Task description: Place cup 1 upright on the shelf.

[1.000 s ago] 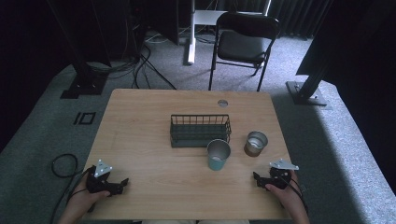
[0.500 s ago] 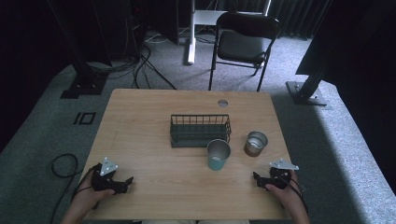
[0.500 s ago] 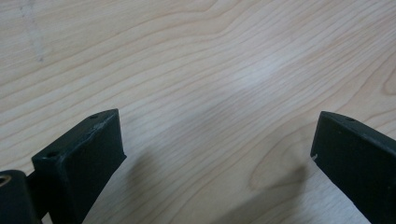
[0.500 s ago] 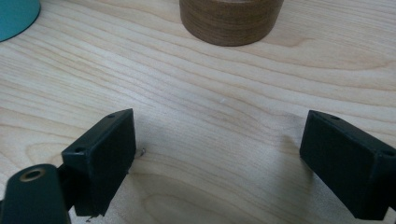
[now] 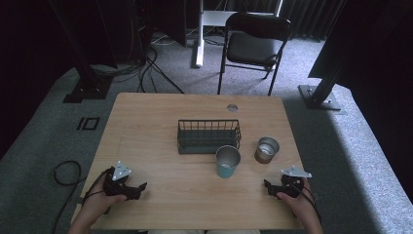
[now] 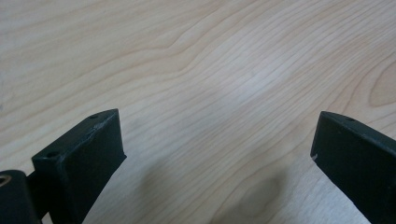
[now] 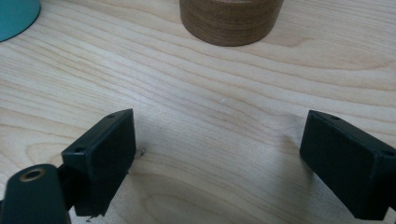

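Near the table's [image 5: 195, 105] front edge, both the left gripper [image 5: 138, 188] and right gripper [image 5: 269, 185] rest with jaws wide apart, empty.

Grey carpet floor [image 5: 44, 146]. Black folding chair [image 5: 255, 46] at 12 o'clock beyond wood table [image 5: 146, 117]. Cables [image 5: 151, 68] at 11. Dark surrounds.

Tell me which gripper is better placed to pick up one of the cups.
Right. The right gripper sits just below the brown cup and teal cup, jaws open and facing them. The left gripper lies farther off, facing bare table.
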Demonstrator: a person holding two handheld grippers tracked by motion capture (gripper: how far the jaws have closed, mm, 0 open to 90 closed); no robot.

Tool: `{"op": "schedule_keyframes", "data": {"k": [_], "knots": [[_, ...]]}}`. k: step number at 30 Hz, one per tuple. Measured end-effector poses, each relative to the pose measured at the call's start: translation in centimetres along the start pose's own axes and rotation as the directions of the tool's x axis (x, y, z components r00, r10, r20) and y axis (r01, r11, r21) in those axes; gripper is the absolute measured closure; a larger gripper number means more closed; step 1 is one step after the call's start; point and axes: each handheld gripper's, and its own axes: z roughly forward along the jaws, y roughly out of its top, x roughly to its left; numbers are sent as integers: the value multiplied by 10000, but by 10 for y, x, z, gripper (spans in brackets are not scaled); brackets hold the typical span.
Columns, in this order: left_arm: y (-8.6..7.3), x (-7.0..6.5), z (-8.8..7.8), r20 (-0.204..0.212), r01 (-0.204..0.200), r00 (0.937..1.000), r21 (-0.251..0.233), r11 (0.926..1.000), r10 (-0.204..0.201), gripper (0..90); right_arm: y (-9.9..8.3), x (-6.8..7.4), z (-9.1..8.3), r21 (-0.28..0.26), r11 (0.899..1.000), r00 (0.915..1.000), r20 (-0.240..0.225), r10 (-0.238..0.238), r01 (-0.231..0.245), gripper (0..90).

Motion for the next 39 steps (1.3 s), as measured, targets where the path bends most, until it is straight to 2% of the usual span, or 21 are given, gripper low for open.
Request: {"op": "schedule_keyframes", "data": {"k": [3,15,26,39], "knots": [[4,-3,1,77,-235,9997,-34,9997,235,31,0,0,0,0,10000,10000,1,3,-3,103],[19,-18,10,511,-587,9969,-291,9979,601,31,0,0,0,0,10000,10000,1,-1,1,103],[36,-34,16,880,-1173,9887,-467,9920,1211,31,0,0,0,3,10000,10000,1,7,-7,103],[51,-53,26,1432,-1504,9766,-772,9856,1602,31,0,0,0,-3,10000,10000,1,8,-8,103]]}}
